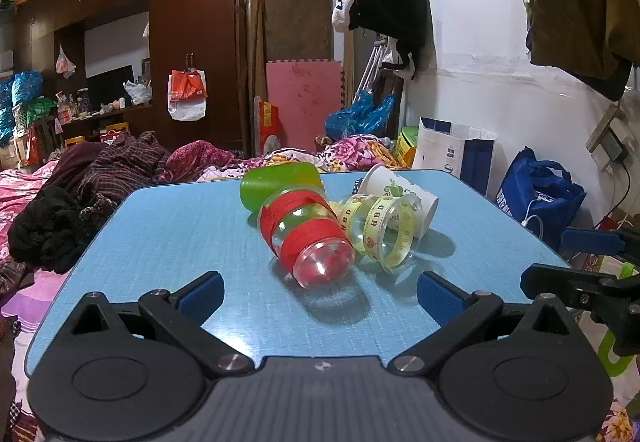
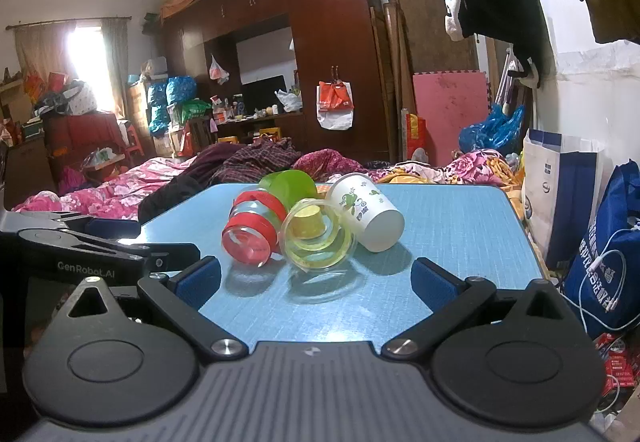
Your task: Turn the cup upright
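Several cups lie on their sides in a cluster on the blue table [image 1: 168, 242] [image 2: 460, 226]. A clear cup with red bands [image 1: 308, 238] [image 2: 250, 232] lies nearest, base toward me. A clear cup with yellow ribbon [image 1: 380, 232] [image 2: 318, 238] lies right of it. A green cup [image 1: 276, 184] [image 2: 290, 186] lies behind. A white paper cup with green print [image 1: 400, 194] [image 2: 366, 216] lies at the right. My left gripper [image 1: 320, 292] is open and empty, short of the red-banded cup. My right gripper [image 2: 316, 282] is open and empty, short of the yellow-ribbon cup.
The right gripper shows at the right edge of the left wrist view [image 1: 592, 282]; the left gripper shows at the left of the right wrist view [image 2: 92, 254]. A bed with clothes [image 1: 100, 170] lies behind and left of the table. Bags [image 2: 600, 242] stand at the right.
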Tool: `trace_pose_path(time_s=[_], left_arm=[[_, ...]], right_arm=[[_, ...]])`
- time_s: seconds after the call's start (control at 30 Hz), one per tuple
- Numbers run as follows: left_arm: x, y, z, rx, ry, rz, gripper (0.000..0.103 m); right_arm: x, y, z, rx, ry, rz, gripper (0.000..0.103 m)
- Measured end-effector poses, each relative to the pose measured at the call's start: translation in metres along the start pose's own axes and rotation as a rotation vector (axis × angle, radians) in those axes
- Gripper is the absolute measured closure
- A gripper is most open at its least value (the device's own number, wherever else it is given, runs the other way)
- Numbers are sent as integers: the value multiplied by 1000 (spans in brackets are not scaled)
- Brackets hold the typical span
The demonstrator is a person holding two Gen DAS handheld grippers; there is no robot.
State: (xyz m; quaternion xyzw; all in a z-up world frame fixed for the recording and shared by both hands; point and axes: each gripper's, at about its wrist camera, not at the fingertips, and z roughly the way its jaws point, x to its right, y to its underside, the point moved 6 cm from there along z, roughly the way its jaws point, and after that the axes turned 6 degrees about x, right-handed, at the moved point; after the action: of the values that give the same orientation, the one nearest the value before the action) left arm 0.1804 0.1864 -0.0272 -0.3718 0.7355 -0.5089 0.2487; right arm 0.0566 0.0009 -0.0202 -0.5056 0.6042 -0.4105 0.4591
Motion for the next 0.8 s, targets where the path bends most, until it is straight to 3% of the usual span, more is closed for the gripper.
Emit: trace_pose_path(time_s=[0.8], left_arm=[[6,1,0,-7,18,3,0]], right_arm=[[0,0,0,3,-5,2,1]])
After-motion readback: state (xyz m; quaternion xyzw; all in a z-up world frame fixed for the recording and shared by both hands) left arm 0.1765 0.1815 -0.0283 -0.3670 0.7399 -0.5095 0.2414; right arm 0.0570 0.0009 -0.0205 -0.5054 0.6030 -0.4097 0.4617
